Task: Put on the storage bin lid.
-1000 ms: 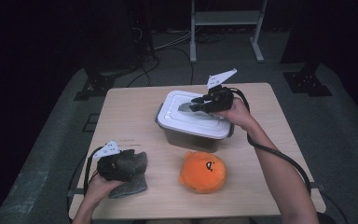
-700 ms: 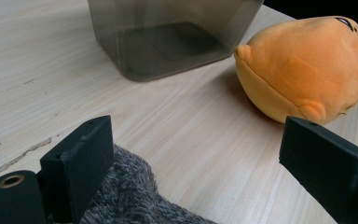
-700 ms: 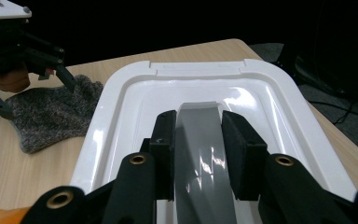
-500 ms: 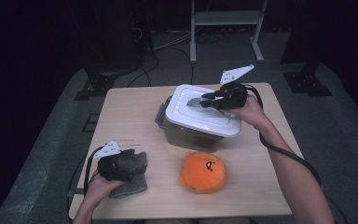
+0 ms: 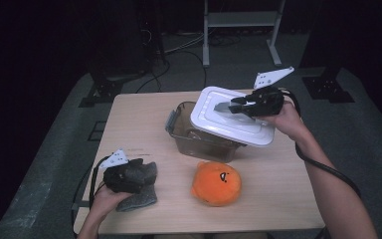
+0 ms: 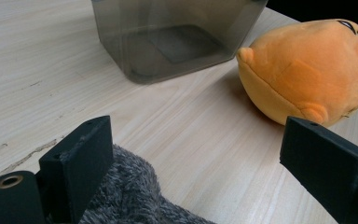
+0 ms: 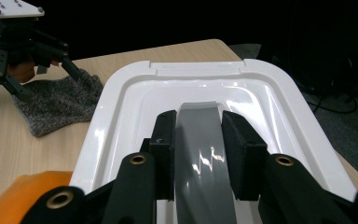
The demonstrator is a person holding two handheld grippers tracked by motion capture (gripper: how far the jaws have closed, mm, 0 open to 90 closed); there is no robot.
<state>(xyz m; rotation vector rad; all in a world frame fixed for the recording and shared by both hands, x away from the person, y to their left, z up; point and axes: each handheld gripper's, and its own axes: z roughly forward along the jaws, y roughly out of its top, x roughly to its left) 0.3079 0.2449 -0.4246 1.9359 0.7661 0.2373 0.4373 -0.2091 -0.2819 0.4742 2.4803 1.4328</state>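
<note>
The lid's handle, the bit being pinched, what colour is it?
Grey, on a white lid; the handle shows best in the right gripper view.

Dark lab or studio: lone wooden table (image 5: pixel 144 124), floor cables (image 5: pixel 179 47), metal stand (image 5: pixel 241 20).

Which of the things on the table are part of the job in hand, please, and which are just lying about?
In use: white lid, gripped by its grey handle in the right gripper; clear box.
Lying about: orange plush toy; grey fuzzy cloth under the open left gripper.

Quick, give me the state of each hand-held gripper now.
Left hand-held gripper: open, over the grey sock.
Right hand-held gripper: closed on the lid's grey handle, lid lifted.
</note>
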